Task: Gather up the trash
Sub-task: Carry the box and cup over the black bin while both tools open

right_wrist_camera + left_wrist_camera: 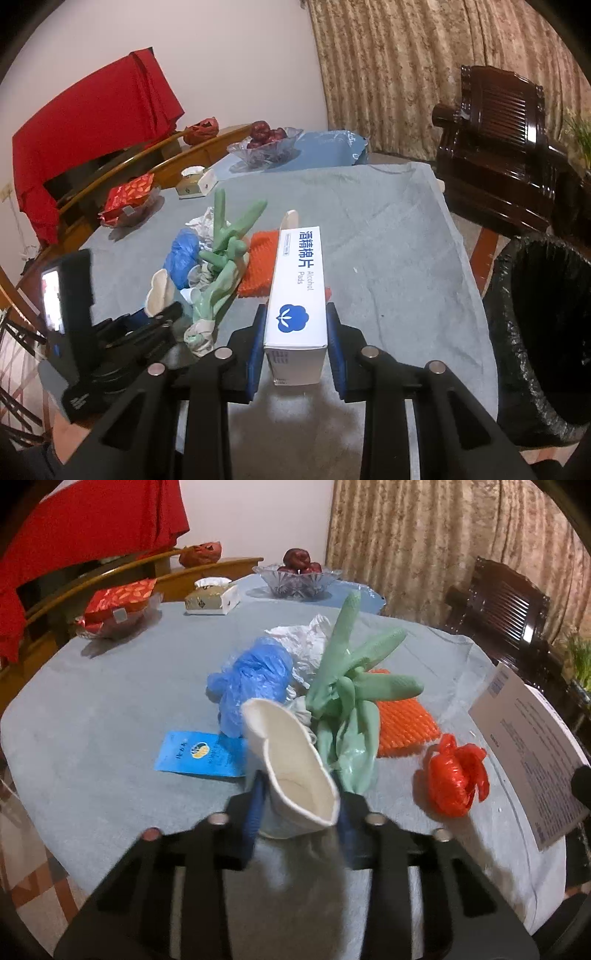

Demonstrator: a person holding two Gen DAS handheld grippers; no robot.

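My left gripper (299, 794) is shut on a squashed white paper cup (295, 768), held just above the grey tablecloth (110, 701). Beyond it lies a pile: a green rubber glove (347, 686), a blue plastic bag (251, 679), crumpled white plastic (303, 642), an orange foam net (402, 720), a red plastic bag (454, 775) and a flat blue packet (199, 755). My right gripper (296, 314) is shut on a white alcohol-pads box (297, 295), lifted off the table. The right wrist view also shows the left gripper (159, 310) with the cup (160, 291), to the left.
A black-lined bin (546, 332) stands off the table's right edge. At the far side are a glass bowl of red fruit (299, 579), a tissue box (210, 598) and a dish with a red packet (118, 609). A dark wooden chair (498, 147) stands at the right.
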